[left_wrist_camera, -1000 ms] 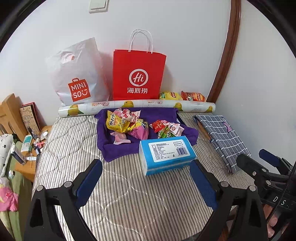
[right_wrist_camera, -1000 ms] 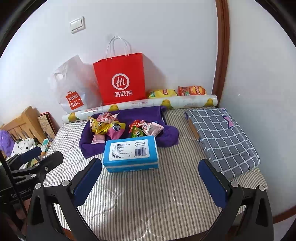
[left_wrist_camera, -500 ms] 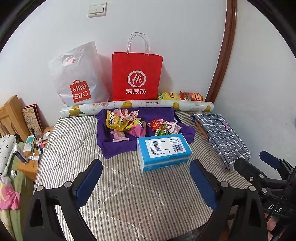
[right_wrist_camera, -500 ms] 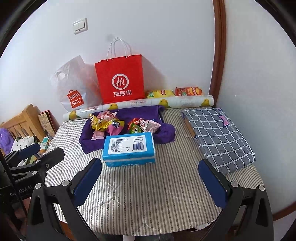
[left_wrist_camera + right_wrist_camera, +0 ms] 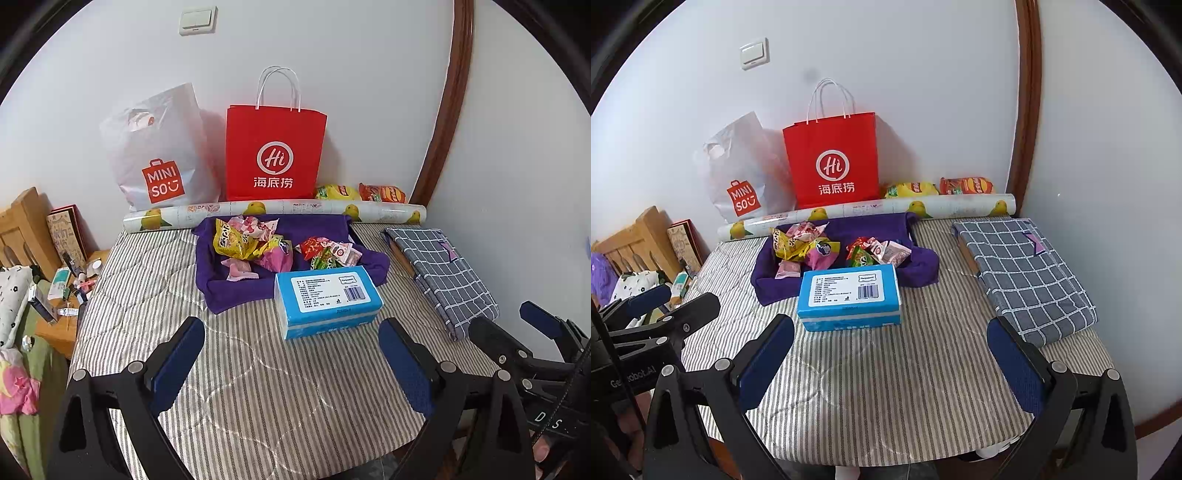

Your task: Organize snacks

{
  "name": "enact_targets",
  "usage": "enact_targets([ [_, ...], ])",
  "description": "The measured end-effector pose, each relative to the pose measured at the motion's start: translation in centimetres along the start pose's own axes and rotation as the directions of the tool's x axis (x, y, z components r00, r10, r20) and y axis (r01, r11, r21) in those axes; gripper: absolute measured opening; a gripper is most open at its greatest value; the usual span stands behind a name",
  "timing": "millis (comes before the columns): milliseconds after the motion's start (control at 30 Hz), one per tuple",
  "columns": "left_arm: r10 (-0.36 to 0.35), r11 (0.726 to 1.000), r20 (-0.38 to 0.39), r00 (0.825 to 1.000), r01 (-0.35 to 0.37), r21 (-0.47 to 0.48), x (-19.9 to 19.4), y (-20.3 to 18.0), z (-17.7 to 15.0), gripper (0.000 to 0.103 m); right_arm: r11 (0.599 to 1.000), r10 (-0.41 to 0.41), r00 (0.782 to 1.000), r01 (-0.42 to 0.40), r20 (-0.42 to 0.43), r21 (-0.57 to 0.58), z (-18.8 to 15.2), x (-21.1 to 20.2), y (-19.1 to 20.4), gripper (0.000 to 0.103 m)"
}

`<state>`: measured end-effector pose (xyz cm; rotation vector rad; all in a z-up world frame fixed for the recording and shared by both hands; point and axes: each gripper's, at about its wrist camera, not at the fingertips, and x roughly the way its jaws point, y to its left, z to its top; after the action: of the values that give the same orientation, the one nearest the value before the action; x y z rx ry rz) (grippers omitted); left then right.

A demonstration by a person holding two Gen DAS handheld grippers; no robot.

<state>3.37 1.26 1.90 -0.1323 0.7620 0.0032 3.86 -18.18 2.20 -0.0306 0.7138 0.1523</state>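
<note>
Several wrapped snacks (image 5: 255, 243) lie in two heaps on a purple cloth (image 5: 236, 291) on the striped mattress (image 5: 258, 387); they also show in the right wrist view (image 5: 809, 245). A blue tissue pack (image 5: 327, 299) (image 5: 849, 297) lies in front of the cloth. My left gripper (image 5: 291, 354) is open and empty, hovering near the mattress's front edge. My right gripper (image 5: 892, 352) is open and empty, beside it to the right.
A red paper bag (image 5: 275, 155), a white MINISO bag (image 5: 159, 155), a printed roll (image 5: 273, 214) and two chip bags (image 5: 360, 192) stand along the back wall. A folded checked cloth (image 5: 443, 277) lies at the right. A cluttered wooden nightstand (image 5: 66, 295) is at the left.
Both grippers have drawn back and up from the tissue pack and snacks. Both stay open and empty.
</note>
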Motion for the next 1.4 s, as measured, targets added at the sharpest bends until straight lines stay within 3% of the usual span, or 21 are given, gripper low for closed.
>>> enact_targets([
  [1400,0.0,1.0,0.001,1.0,0.0,0.0,-0.35,-0.24,0.05,0.096,1.0,0.0,1.0,0.0,0.004,0.013,0.17,-0.65,-0.45,0.103],
])
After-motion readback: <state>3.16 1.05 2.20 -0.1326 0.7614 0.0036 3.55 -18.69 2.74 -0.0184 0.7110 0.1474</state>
